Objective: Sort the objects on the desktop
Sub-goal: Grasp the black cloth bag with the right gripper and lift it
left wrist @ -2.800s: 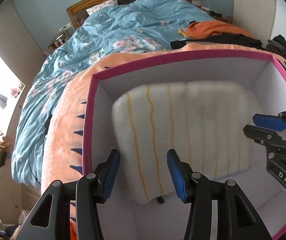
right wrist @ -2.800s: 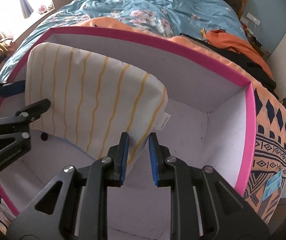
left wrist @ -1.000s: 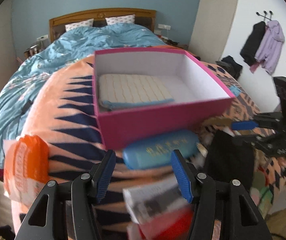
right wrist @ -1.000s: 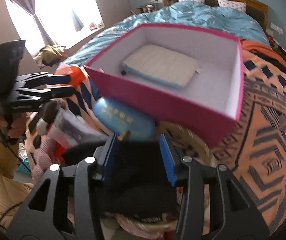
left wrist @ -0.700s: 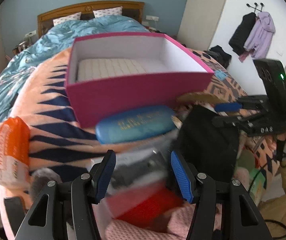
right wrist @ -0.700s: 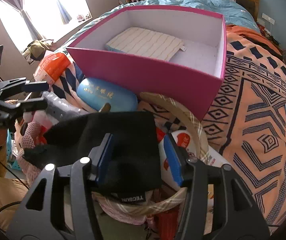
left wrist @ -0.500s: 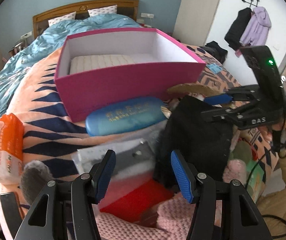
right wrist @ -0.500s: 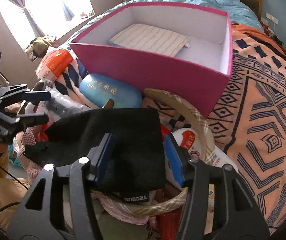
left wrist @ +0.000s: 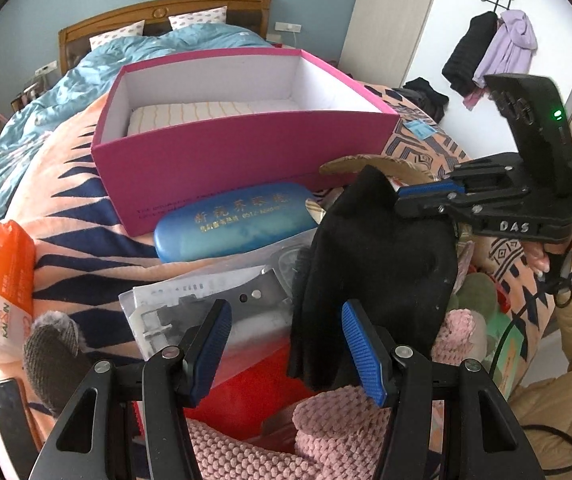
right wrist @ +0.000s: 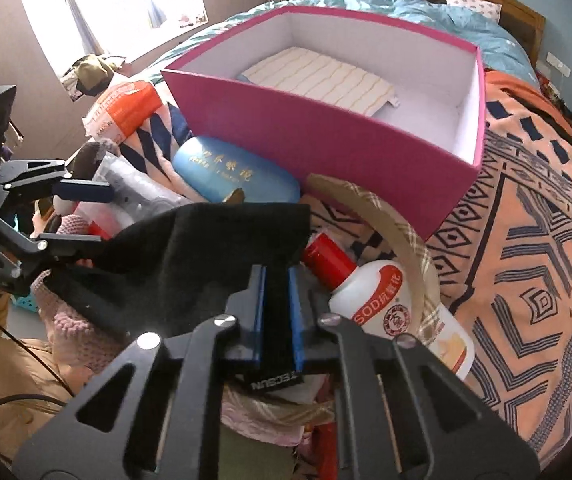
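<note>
Black cloth pouch (right wrist: 214, 248), atop the near clutter pile before the pink box (right wrist: 326, 136), is pinched as the right gripper (right wrist: 276, 316) fingers close, apparently for lifting. Left gripper (left wrist: 286, 350) fingers spread, empty, over a clear packet (left wrist: 206, 300).

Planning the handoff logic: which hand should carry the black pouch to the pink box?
Right. Its fingers are closing on the black pouch, already between them, and the pink box lies straight ahead. The left gripper is open, holding nothing.
</note>
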A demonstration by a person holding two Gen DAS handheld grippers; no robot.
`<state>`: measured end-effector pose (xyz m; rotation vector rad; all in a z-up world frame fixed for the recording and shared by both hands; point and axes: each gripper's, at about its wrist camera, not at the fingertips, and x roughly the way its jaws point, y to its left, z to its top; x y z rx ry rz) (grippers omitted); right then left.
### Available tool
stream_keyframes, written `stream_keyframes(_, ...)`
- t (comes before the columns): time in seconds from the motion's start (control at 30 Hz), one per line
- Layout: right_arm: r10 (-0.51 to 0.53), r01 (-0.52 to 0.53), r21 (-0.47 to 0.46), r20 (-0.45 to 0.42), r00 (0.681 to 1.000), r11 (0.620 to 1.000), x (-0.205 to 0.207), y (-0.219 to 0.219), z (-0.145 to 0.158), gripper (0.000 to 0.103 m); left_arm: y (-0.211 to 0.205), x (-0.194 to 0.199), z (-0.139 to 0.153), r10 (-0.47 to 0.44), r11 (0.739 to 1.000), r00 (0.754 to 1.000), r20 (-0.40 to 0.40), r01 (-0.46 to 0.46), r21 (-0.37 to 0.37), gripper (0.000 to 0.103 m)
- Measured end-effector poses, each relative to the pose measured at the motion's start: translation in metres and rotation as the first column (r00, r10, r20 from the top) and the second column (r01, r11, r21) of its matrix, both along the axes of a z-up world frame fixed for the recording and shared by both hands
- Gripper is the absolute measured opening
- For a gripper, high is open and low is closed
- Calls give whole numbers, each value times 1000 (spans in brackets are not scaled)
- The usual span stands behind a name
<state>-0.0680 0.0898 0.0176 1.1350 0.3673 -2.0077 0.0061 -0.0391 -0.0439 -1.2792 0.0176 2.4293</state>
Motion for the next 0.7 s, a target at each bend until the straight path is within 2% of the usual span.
stream_keyframes(0.2,6,-9,-87,-41,999,996,6,7,24,7,6,-3,0,-16,1000,1000,-2,16,-14,59)
stream_keyframes(0.33,19,-25,-112,-54,998,993,8,4,31,7,16,-9,-1,-46,998,999,-4,46,-44,59)
stream_keyframes(0.57,38,-40,-109,-17,999,993,8,0,22,7,33,-22,-4,-122,990,992,10,122,-65,60)
stream_keyframes(0.7,45,-43,-97,13,999,994,6,-1,12,15,41,-21,-3,-156,984,988,6,156,-86,60)
